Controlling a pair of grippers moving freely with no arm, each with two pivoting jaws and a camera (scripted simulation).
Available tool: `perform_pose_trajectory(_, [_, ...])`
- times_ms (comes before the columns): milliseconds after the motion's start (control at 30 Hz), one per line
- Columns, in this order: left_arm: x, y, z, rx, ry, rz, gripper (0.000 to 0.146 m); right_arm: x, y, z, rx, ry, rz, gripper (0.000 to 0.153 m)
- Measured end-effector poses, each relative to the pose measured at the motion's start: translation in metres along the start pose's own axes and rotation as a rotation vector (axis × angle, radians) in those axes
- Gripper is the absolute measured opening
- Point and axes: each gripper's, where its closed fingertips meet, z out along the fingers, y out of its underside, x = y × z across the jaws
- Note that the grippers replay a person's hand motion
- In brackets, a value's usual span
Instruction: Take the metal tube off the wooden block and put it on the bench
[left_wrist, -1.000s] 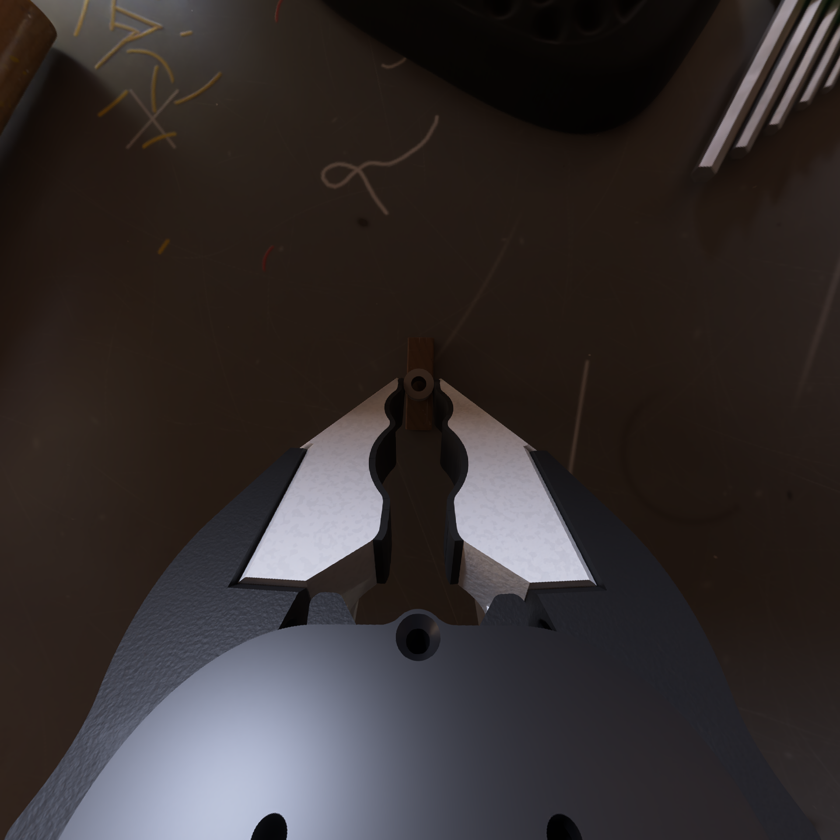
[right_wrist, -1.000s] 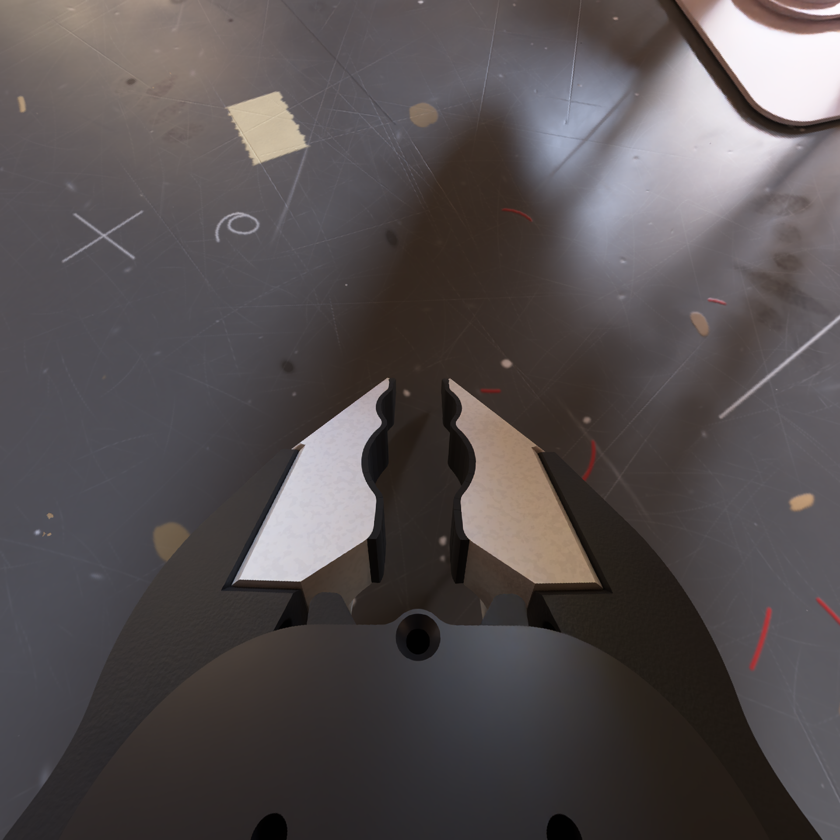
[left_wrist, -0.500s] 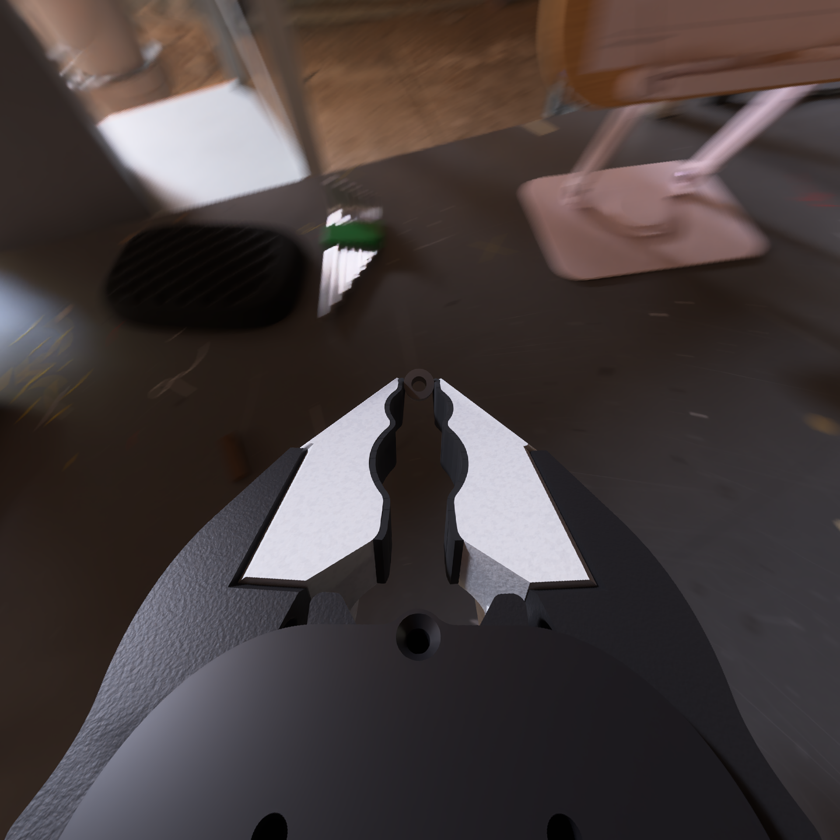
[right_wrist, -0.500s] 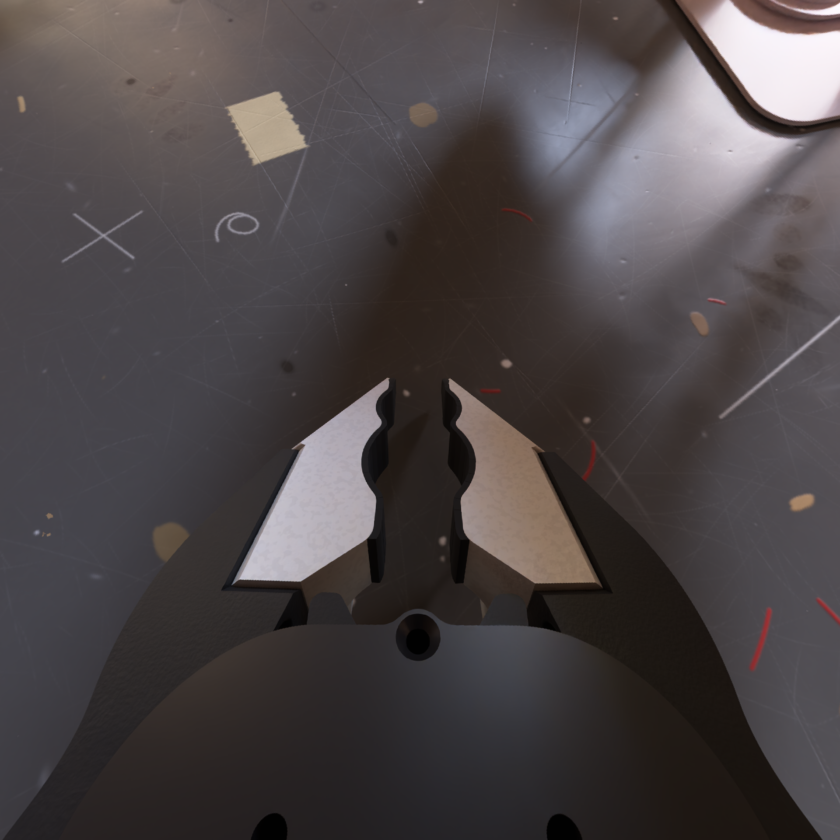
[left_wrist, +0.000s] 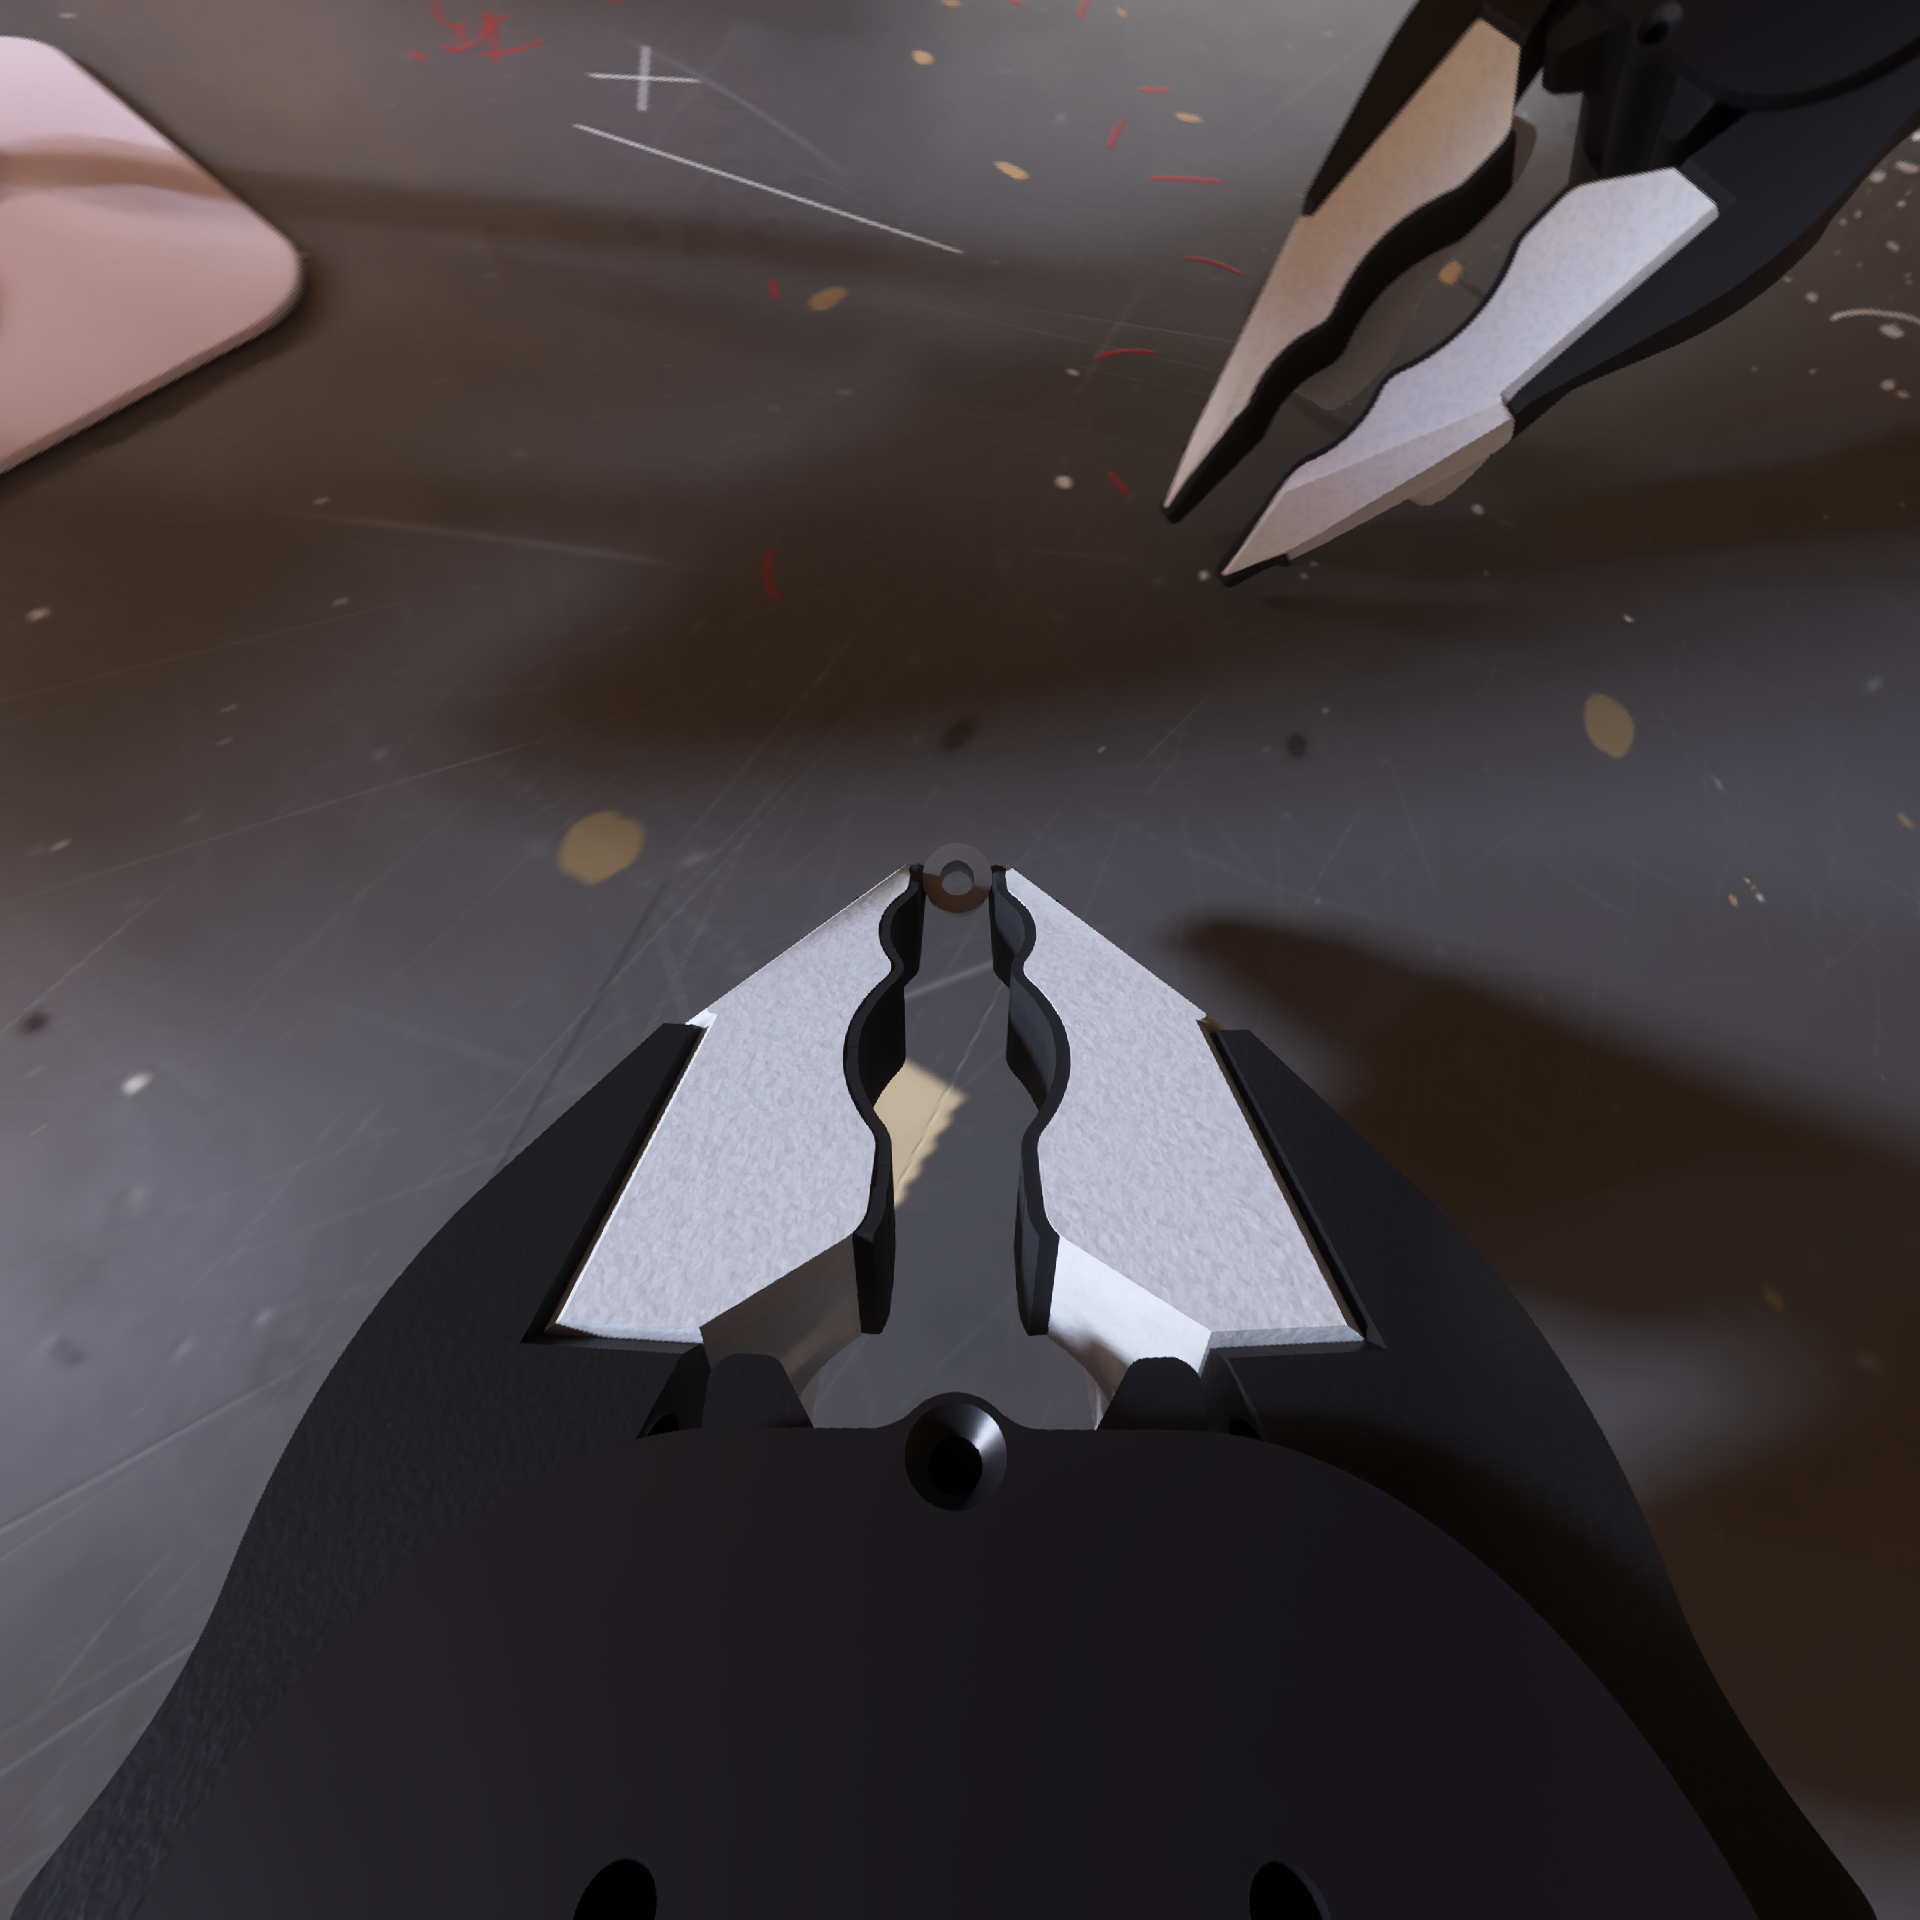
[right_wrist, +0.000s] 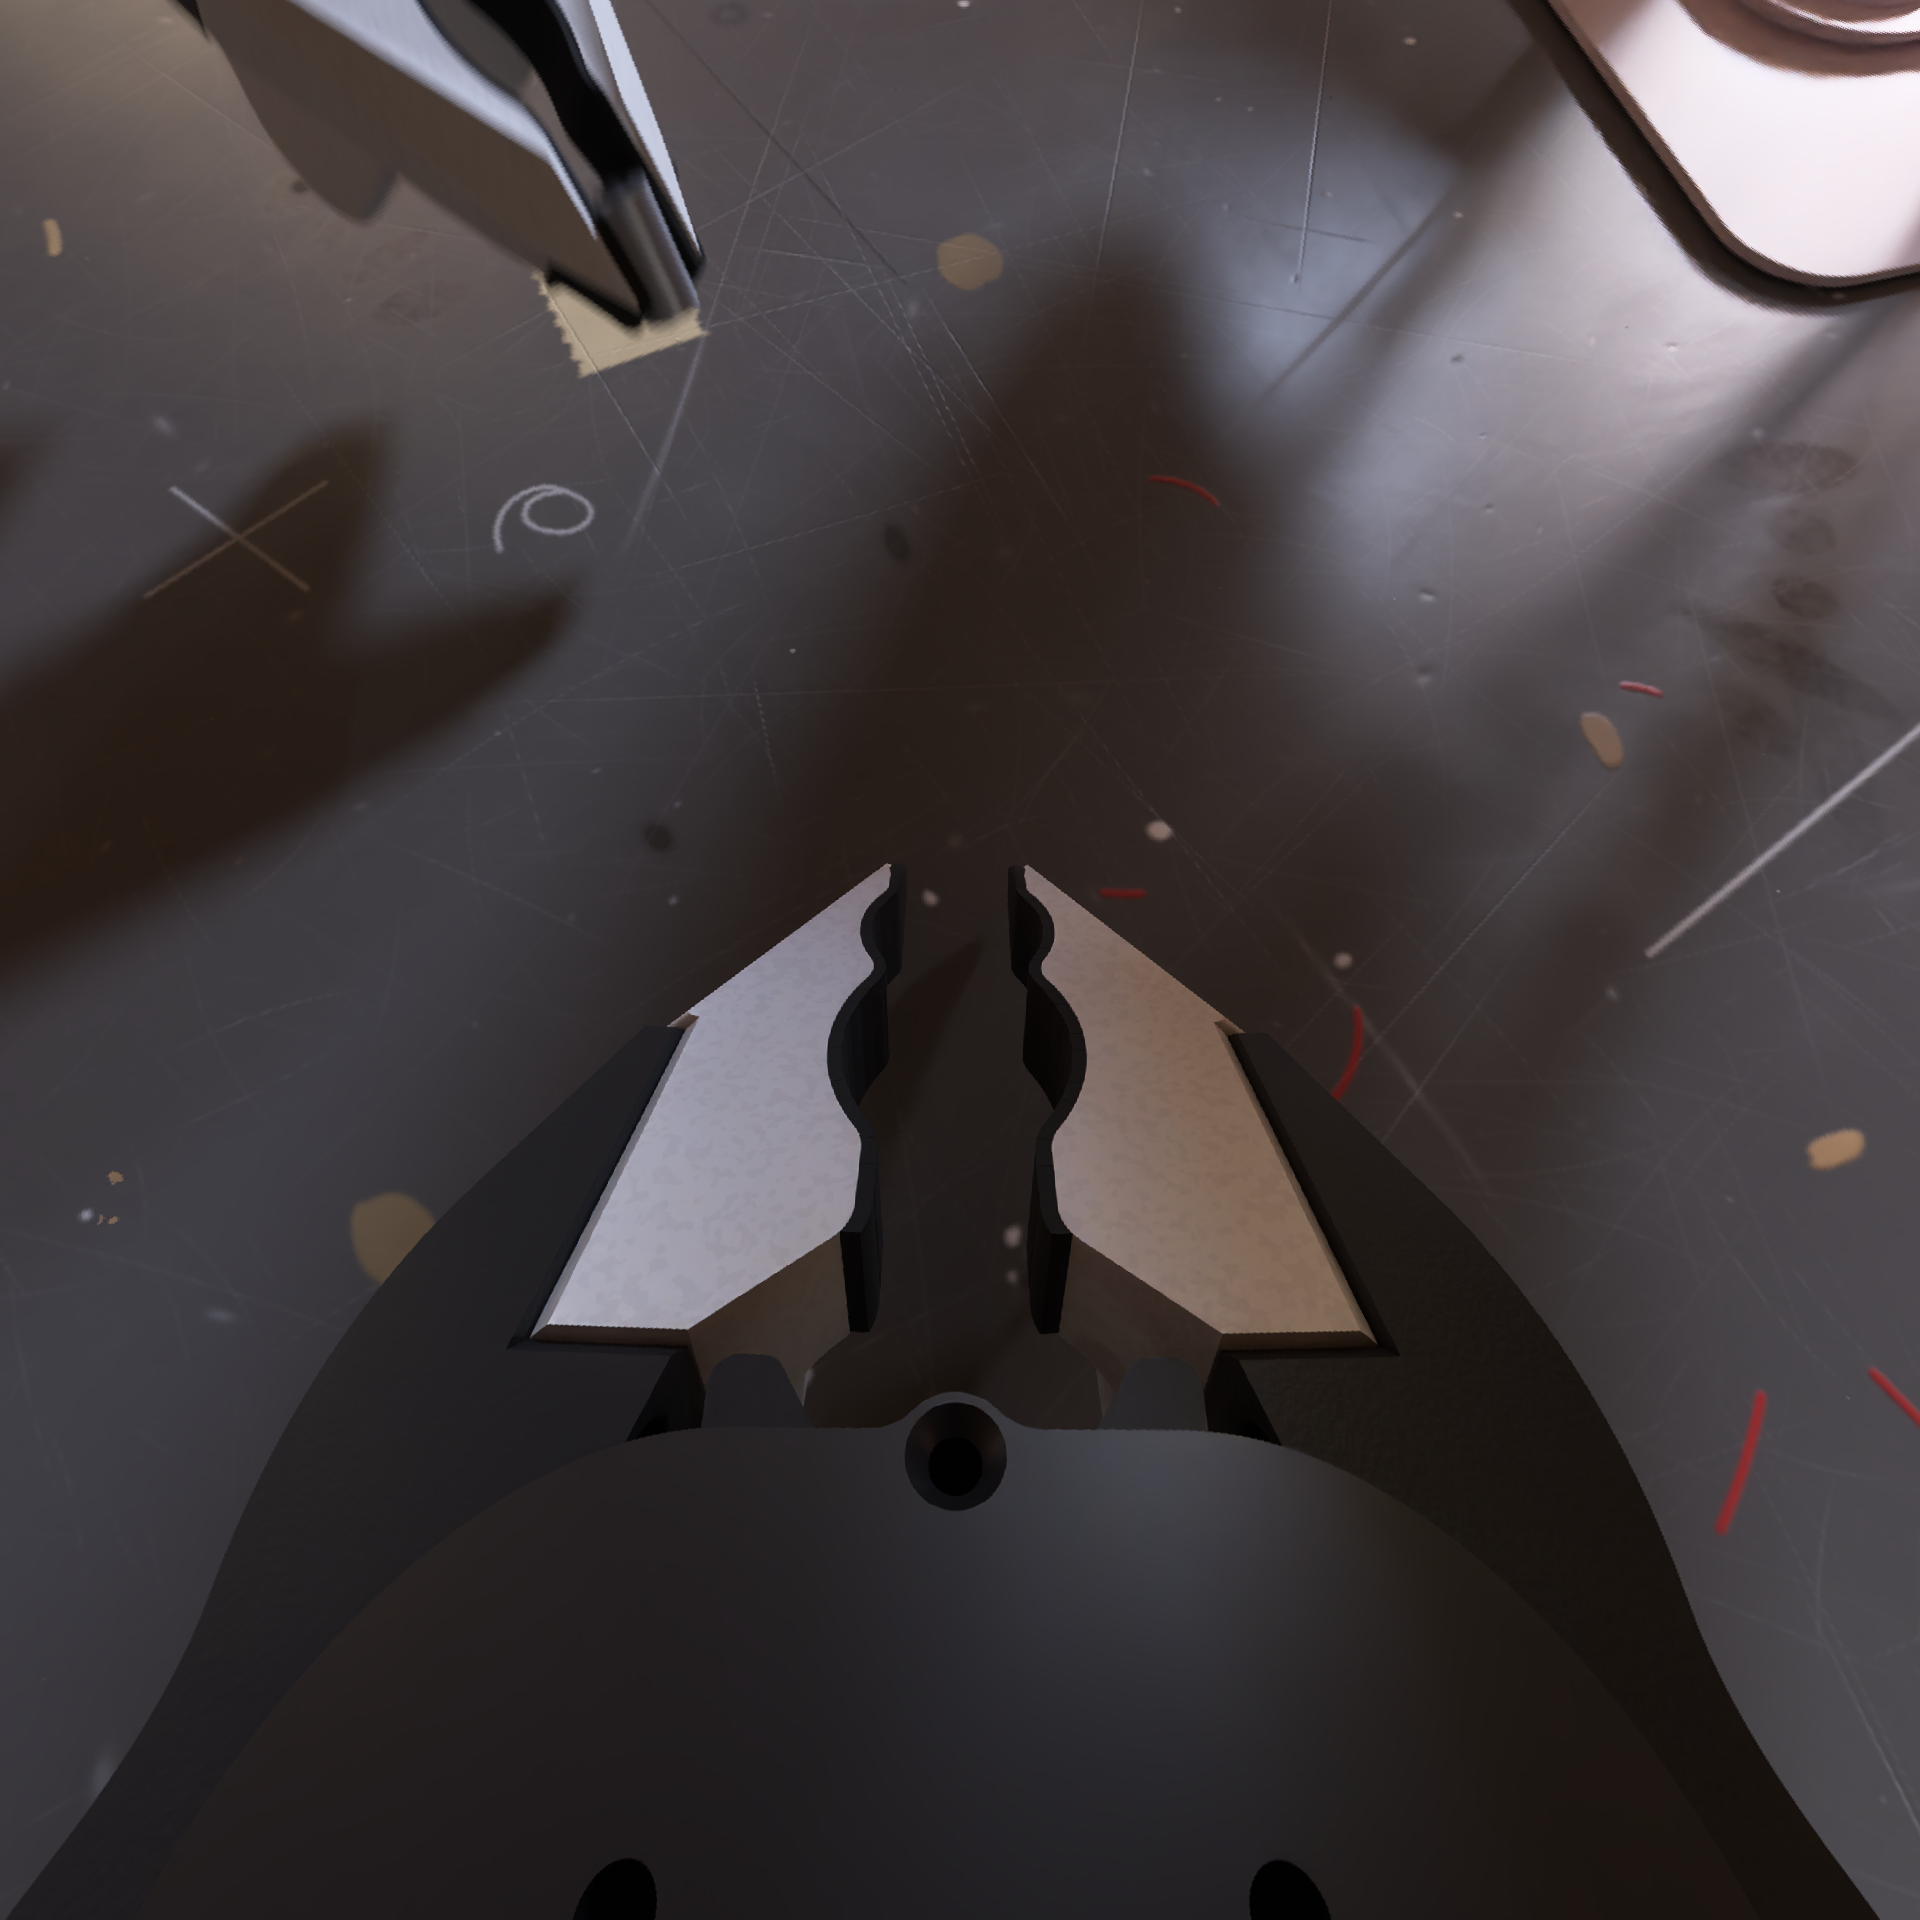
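Note:
My left gripper (left_wrist: 956, 881) is shut on the metal tube (left_wrist: 956, 878), which shows end-on as a small grey ring between the fingertips, held above the dark scratched bench (left_wrist: 416, 727). In the right wrist view the left gripper (right_wrist: 639, 286) comes in from the top left with the tube (right_wrist: 657, 244) pointing down, its end just above a tan tape patch (right_wrist: 644, 341). My right gripper (right_wrist: 956, 878) is open and empty above the bench (right_wrist: 1351, 623); it also shows at the upper right of the left wrist view (left_wrist: 1203, 542). The wooden block is out of view.
A pink rounded base plate lies at the left edge of the left wrist view (left_wrist: 135, 312) and at the top right of the right wrist view (right_wrist: 1766, 156). Chalk marks, red shavings and tan spots dot the bench. The two grippers are close to each other.
My left gripper has lifted the tube off the wooden block and swung across the bench to beside the right gripper. The right gripper has not moved.

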Motion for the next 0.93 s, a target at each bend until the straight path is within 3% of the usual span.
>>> perform_pose_trajectory(167, [0.013, 0.004, 0.031, -0.062, -0.024, 0.05, 0.012, 0.0, 0.0, 0.0, 0.0, 0.001, -0.002, 0.019])
perform_pose_trajectory(367, [0.01, 0.004, 0.039, -0.081, -0.046, 0.054, 0.012, 0.0, 0.0, 0.0, 0.003, 0.026, -0.034, 0.019])
perform_pose_trajectory(467, [0.011, 0.004, 0.036, -0.074, -0.04, 0.04, 0.038, -0.001, 0.0, 0.0, 0.004, 0.032, -0.041, 0.018])
perform_pose_trajectory(567, [0.01, 0.0, 0.024, -0.02, -0.038, 0.021, 0.04, -0.001, 0.0, 0.0, 0.004, 0.032, -0.041, 0.018])
perform_pose_trajectory(700, [-0.016, -0.009, -0.02, 0.054, -0.143, -0.001, 0.04, 0.0, 0.0, 0.0, 0.004, 0.03, -0.038, 0.019])
perform_pose_trajectory(933, [-0.108, -0.019, -0.157, 0.213, -0.448, -0.095, 0.033, -0.001, 0.0, 0.0, 0.002, 0.017, -0.027, 0.018])
